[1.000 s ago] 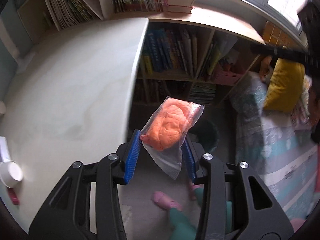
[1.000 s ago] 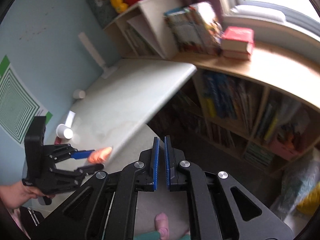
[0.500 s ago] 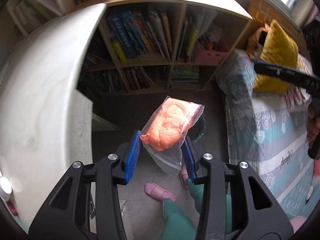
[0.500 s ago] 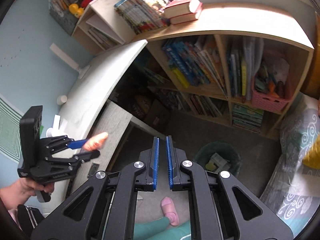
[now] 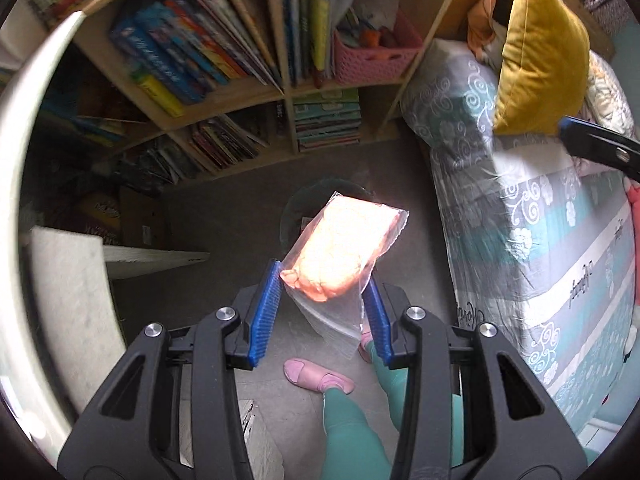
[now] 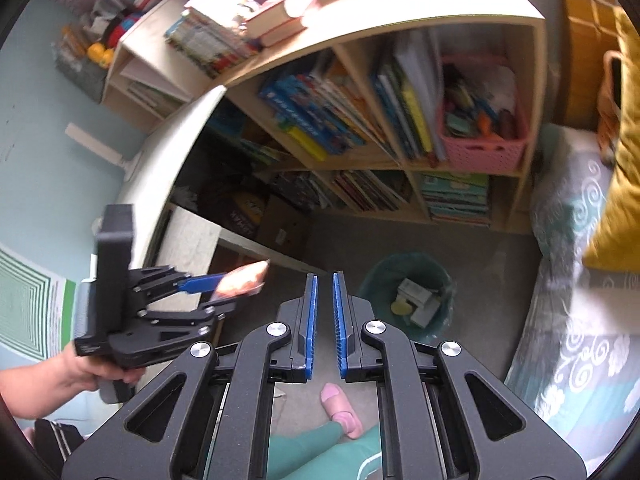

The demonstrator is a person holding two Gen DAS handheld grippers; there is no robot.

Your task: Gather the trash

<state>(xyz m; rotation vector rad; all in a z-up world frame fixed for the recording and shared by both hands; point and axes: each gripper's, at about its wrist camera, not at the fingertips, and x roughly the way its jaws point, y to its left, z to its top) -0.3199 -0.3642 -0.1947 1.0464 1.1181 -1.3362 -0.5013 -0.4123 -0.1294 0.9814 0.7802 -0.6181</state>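
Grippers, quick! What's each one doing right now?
Left gripper: shut on the clear plastic bag with an orange lump inside.
Right gripper: holding nothing, a narrow gap between its blue pads.

Left hand-held gripper (image 5: 326,308) carried orange bag (image 5: 340,250) over bin (image 6: 408,296).

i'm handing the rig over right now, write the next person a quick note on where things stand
Left gripper: shut on the clear bag with orange stuff, pointing steeply down, the bag in line with the bin in its own view.
Right gripper: nothing between the pads, a narrow gap showing, jaws easing open.
Teal trash bin: on the floor between the bookshelf and the bed, already holding some boxes and scraps.
Done: bag picked up and brought to the bin.
Left: release it into the bin; any other trash is not in view.
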